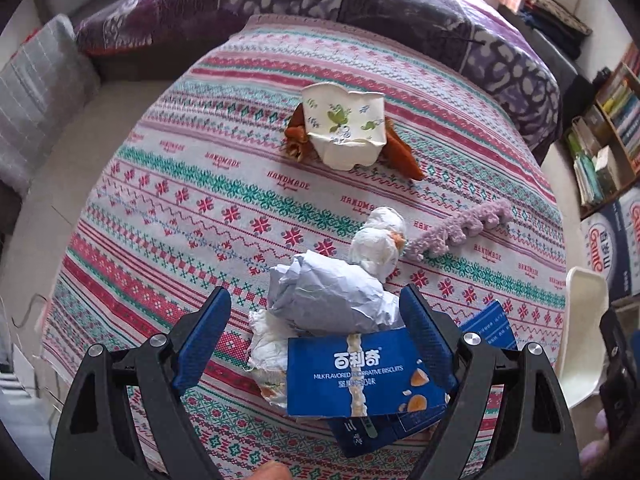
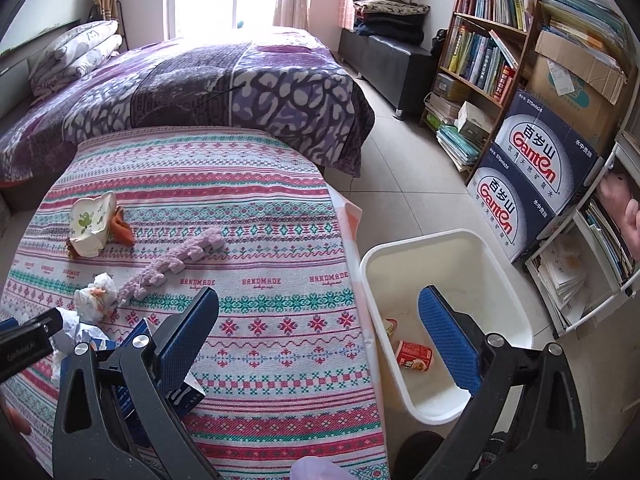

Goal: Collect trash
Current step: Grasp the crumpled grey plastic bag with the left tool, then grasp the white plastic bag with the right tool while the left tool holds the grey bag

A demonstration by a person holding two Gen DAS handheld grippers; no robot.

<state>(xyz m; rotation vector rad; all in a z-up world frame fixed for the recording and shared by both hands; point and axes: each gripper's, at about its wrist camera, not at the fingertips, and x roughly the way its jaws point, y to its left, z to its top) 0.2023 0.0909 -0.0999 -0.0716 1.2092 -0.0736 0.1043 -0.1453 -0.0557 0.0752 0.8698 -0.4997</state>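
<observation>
Trash pile under your left gripper (image 1: 316, 334).
Left fingers wide around crumpled paper (image 1: 324, 296); right gripper (image 2: 320, 344) fingers wide, empty, beside white bin (image 2: 516, 308).

I count two claws of mine — the left gripper (image 1: 316, 332) and the right gripper (image 2: 320, 336). On the patterned cloth (image 1: 168, 216): one blue biscuit box (image 1: 360, 380), one crumpled paper ball (image 1: 320, 296), two tissue wads — one (image 1: 380, 240) beyond the paper, one (image 1: 266, 344) beside the box — one crushed paper cup (image 1: 344, 128) and one purple knitted strip (image 1: 460, 228). One white bin (image 2: 448, 280) holds two wrappers (image 2: 414, 356).
</observation>
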